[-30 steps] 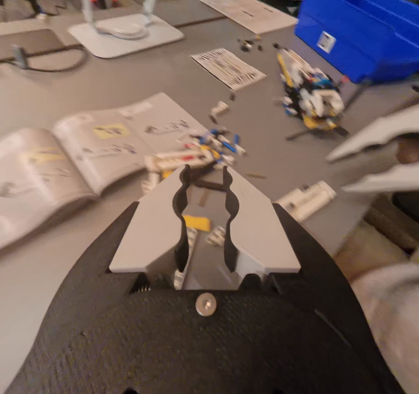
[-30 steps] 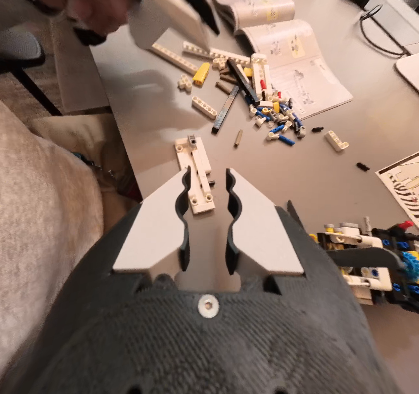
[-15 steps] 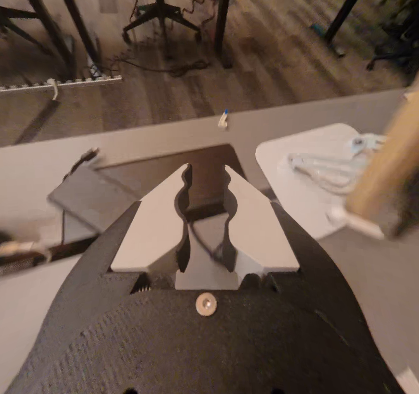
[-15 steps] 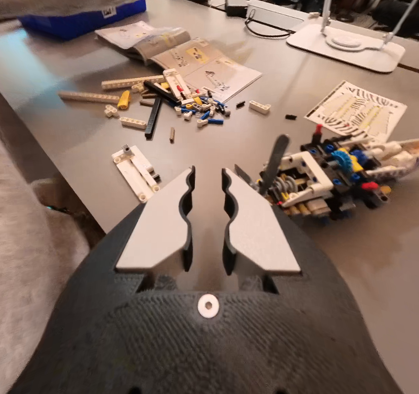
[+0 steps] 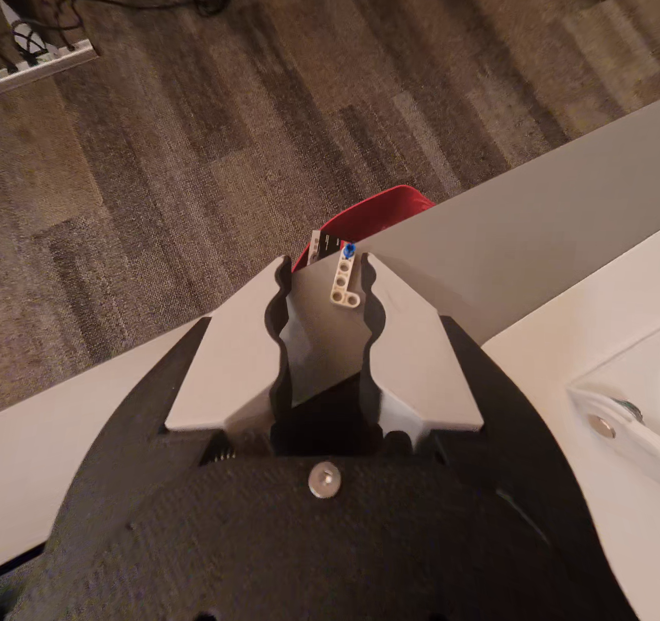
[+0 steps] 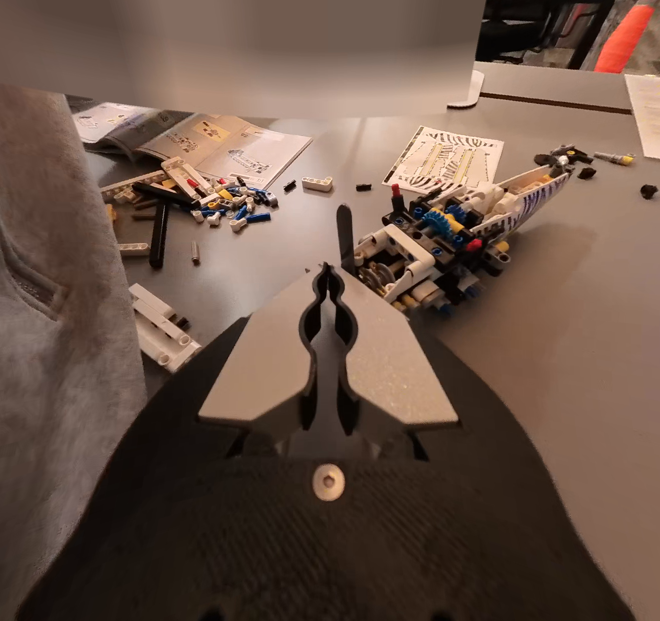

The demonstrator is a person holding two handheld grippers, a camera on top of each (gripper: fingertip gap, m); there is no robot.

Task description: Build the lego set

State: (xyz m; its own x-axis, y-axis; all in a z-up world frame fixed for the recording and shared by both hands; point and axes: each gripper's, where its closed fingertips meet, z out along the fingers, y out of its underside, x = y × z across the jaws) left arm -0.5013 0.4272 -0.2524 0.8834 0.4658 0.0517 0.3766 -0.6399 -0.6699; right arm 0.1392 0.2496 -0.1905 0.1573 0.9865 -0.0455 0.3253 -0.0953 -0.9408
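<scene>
White, black and blue, the half-built model lay on the worktop just beyond the right tool, whose tips were pinched together on nothing. Loose pieces lay well left of the model, so much building remained. The left tool gaped empty around an L-shaped beam.

Office or lab workspace: grey desks, grey carpet-tile floor with loose cables, orange traffic cone, white stand base.
</scene>
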